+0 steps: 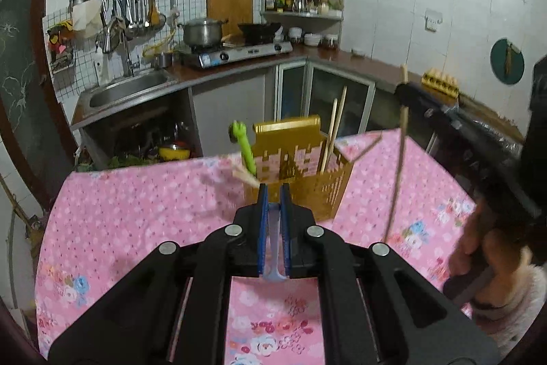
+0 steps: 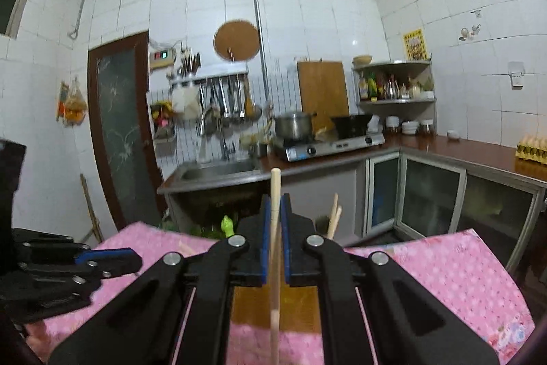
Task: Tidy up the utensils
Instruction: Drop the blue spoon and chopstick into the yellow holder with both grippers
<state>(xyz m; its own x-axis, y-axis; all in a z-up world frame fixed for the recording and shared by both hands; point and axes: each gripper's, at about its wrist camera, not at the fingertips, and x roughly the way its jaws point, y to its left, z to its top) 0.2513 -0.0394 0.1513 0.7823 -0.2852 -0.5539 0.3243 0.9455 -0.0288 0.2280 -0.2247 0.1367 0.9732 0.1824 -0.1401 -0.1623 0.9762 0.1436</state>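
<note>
A gold perforated utensil holder (image 1: 301,166) stands on the pink floral tablecloth (image 1: 136,211). In it are a green fork-shaped utensil (image 1: 246,149) and two wooden chopsticks (image 1: 333,132). My left gripper (image 1: 273,194) is shut on a pale blue plastic utensil (image 1: 274,245), just in front of the holder. My right gripper (image 2: 275,204) is shut on a wooden chopstick (image 2: 274,262), held upright above the holder (image 2: 273,307). In the left wrist view the right gripper (image 1: 444,112) with its chopstick (image 1: 398,166) is at the right, above the table.
Behind the table are a sink (image 1: 130,88), a gas stove (image 1: 239,52) with a steel pot (image 1: 201,31) and a wok, and a brown counter (image 1: 359,60) with an egg tray (image 1: 441,82). The left gripper shows at the left in the right wrist view (image 2: 109,259).
</note>
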